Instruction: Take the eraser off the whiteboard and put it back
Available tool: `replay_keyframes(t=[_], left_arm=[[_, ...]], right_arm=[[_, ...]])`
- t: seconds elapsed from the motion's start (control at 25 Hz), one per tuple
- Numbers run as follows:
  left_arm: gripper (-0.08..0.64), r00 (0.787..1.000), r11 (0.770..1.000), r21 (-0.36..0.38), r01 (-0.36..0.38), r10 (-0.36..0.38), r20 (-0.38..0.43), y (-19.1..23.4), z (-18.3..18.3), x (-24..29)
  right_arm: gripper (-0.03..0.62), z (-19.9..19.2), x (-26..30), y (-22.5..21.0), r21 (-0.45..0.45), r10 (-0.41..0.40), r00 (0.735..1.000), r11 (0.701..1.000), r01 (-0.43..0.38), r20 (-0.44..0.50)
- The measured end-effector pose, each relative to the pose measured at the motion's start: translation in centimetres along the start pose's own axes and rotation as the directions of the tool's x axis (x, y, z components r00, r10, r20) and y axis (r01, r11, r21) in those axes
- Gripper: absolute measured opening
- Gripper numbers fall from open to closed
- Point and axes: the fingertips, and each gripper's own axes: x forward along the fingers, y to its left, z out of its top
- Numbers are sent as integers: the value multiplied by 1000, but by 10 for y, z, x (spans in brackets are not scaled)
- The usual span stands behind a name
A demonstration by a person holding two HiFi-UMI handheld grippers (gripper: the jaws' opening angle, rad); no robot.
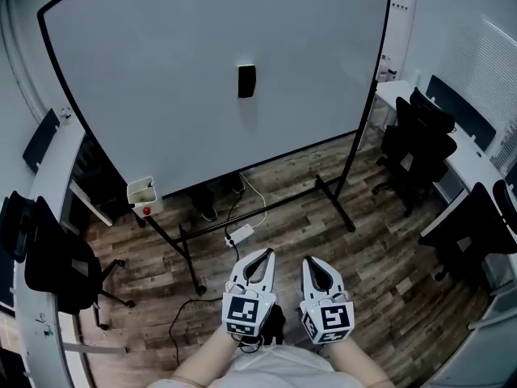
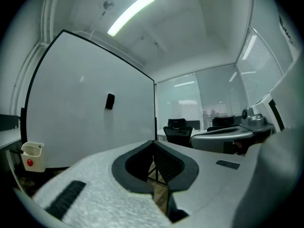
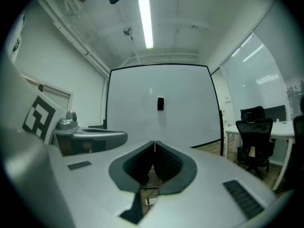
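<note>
The small black rectangular eraser (image 1: 246, 81) clings near the middle of the large white, black-framed whiteboard (image 1: 161, 71). My left gripper (image 1: 260, 255) and right gripper (image 1: 313, 263) sit side by side, well short of the whiteboard, each with jaws pressed together and holding nothing.

White L gripper (image 1: 267, 254) & R gripper (image 1: 309, 260), black-lined fingers (image 1: 242, 268), b/w marker cubes (image 1: 245, 314)
</note>
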Motion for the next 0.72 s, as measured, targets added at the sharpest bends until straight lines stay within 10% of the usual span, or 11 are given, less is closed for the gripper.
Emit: replay_keyframes(t=[0.72], left_arm=[[18, 995, 995, 74, -66, 60, 81, 137, 45, 210]], right_arm=[[28, 50, 238, -89, -63, 60, 997, 996, -58, 39]])
